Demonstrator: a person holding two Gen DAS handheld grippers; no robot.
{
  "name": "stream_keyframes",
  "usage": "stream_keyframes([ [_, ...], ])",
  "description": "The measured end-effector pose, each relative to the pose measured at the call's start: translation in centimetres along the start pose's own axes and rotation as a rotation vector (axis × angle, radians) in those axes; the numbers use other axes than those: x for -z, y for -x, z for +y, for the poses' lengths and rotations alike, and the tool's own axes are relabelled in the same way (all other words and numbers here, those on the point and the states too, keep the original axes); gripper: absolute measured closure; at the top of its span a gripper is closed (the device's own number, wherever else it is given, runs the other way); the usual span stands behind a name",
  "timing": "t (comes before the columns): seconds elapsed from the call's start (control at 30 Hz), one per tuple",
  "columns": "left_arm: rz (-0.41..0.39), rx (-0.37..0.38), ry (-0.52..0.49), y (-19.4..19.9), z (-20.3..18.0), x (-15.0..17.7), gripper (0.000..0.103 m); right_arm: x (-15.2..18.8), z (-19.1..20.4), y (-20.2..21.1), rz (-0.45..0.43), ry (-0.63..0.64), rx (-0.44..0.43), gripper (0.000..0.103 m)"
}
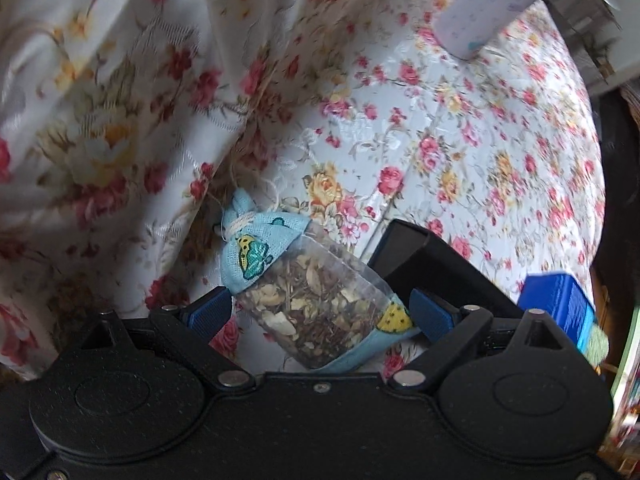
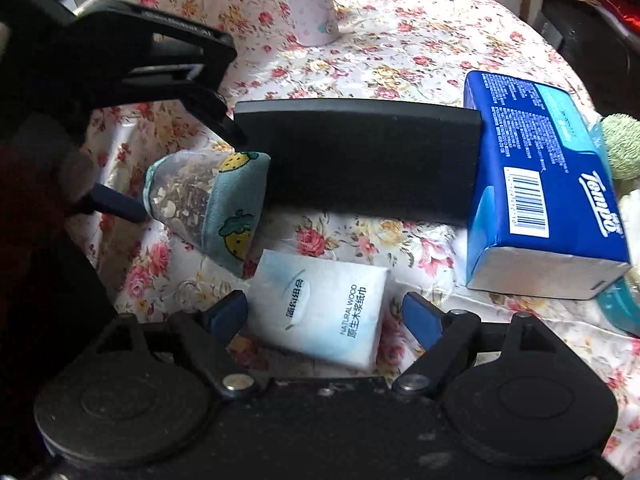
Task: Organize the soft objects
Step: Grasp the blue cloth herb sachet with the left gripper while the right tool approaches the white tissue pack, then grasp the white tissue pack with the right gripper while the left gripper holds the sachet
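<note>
The main risk lay with the sachet [image 1: 296,292], a small blue pouch of dried herbs with a clear window: the left tongs [image 1: 320,314] stood apart around its lower end, pads just beside the cloth but not pressing, and a close this low would probably catch only a corner, letting the loose filling shift and the pouch sag or slip out. Its drawstring [image 1: 244,224] at the far end lay against a fold of the flowered cloth [image 1: 120,100] and could snag if lifted. The left tongs pointed steeply down at the worktop [image 1: 460,128]. On the other side, the right tongs [image 2: 324,316] were also apart, straddling the white tissue pack [image 2: 320,304], which lay flat and free just on the near side of the sachet; a careless close might crush its soft wrap or push it askew. They too tilted down. Beyond the sachet stood a black box [image 2: 360,156], touching it, and further right of that the blue tissue pack [image 2: 540,184], with a pale cup [image 2: 310,0] well behind.
</note>
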State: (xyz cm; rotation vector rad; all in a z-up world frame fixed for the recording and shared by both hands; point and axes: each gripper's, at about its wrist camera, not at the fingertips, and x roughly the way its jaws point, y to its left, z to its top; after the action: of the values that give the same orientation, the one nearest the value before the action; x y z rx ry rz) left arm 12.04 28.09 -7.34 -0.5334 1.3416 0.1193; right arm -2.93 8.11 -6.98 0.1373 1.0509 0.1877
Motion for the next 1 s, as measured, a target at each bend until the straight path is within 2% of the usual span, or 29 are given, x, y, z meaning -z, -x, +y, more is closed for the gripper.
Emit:
stream_keyframes([
  [0.1, -0.010, -0.003, 0.070, -0.7, 0.1, -0.4, 0.004, 0.3, -0.6, -0.2, -0.022, -0.012, -0.023, 0.016],
  [0.3, -0.054, 0.004, 0.125, -0.9, 0.2, 0.1, 0.002, 0.6, -0.6, -0.3, -0.043, -0.011, -0.034, 0.014],
  [0.47, 0.012, 0.055, 0.148, -1.4, 0.6, 0.5, 0.004, 0.8, -0.7, -0.1, -0.051, -0.018, -0.042, 0.014],
  [0.57, 0.003, 0.032, 0.139, -1.5, 0.0, 0.6, 0.003, 0.7, -1.0, 0.0, -0.049, -0.033, -0.050, 0.014],
  [0.67, 0.008, 0.046, 0.160, -1.9, 0.2, 0.6, 0.002, 0.7, -1.1, 0.1, -0.050, -0.039, -0.051, 0.014],
  [0.73, 0.003, 0.063, 0.159, -1.8, 0.3, 0.6, 0.008, 0.7, -1.1, 0.1, -0.051, -0.039, -0.051, 0.014],
  [0.77, -0.008, 0.075, 0.140, -1.5, 0.2, 0.7, 0.021, 0.7, -1.1, 0.1, -0.051, -0.040, -0.051, 0.014],
  [0.8, -0.019, 0.089, 0.109, -1.2, -0.1, 0.9, 0.039, 0.7, -1.1, 0.1, -0.051, -0.040, -0.051, 0.014],
  [0.83, -0.028, 0.069, 0.067, -0.9, -0.7, 1.0, 0.046, 0.8, -1.1, 0.2, -0.051, -0.040, -0.051, 0.014],
  [0.9, -0.040, 0.001, -0.015, -0.7, -1.8, 1.2, 0.052, 0.8, -1.1, 0.2, -0.053, -0.040, -0.050, 0.014],
  [1.0, -0.047, -0.042, -0.075, -0.4, -2.6, 1.4, 0.056, 0.9, -1.1, 0.2, -0.055, -0.034, -0.046, 0.014],
])
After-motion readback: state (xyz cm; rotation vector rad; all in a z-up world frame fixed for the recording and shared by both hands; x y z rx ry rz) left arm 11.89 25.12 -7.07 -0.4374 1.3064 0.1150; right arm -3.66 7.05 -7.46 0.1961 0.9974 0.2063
